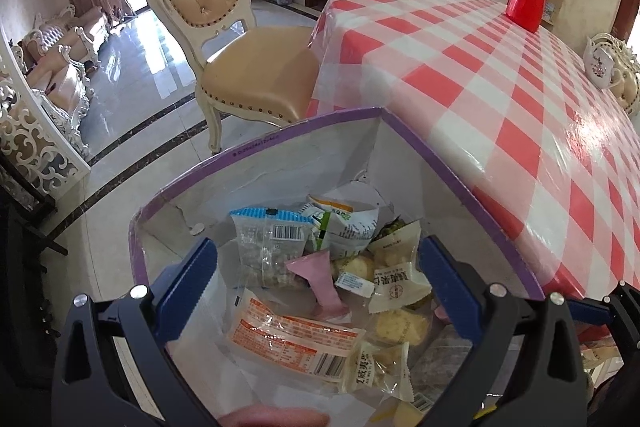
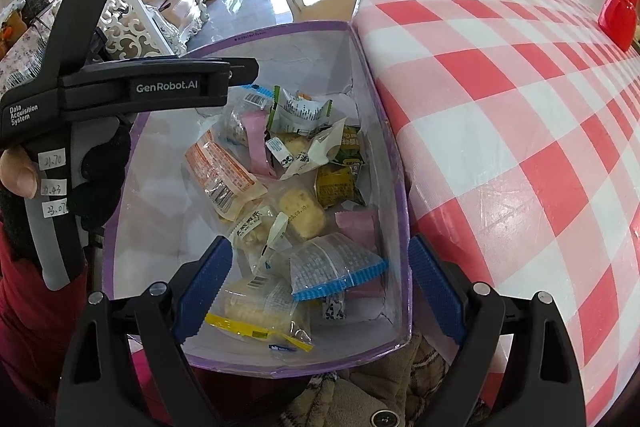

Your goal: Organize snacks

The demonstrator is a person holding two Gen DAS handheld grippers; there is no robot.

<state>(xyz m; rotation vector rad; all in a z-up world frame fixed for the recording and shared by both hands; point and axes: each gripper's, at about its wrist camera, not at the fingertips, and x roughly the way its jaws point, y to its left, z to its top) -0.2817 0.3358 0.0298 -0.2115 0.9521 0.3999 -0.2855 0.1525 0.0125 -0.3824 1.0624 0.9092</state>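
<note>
Resting beside a checked surface (image 1: 500,67), seemingly so packets can be sorted out onto it, a purple-edged box (image 2: 256,39) holds a jumble of wrapped snacks (image 2: 280,187), with left tongs (image 1: 316,291) and right tongs (image 2: 320,287) both spread open, empty, above them.

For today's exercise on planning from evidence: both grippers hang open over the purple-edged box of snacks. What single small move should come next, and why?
Probably withdraw both grippers from over the box. The left gripper and right gripper have open, empty jaws, the wrapped snacks all lie inside the box, and the checked tablecloth shows no loose packets in view, so little seems left to pick up.
</note>
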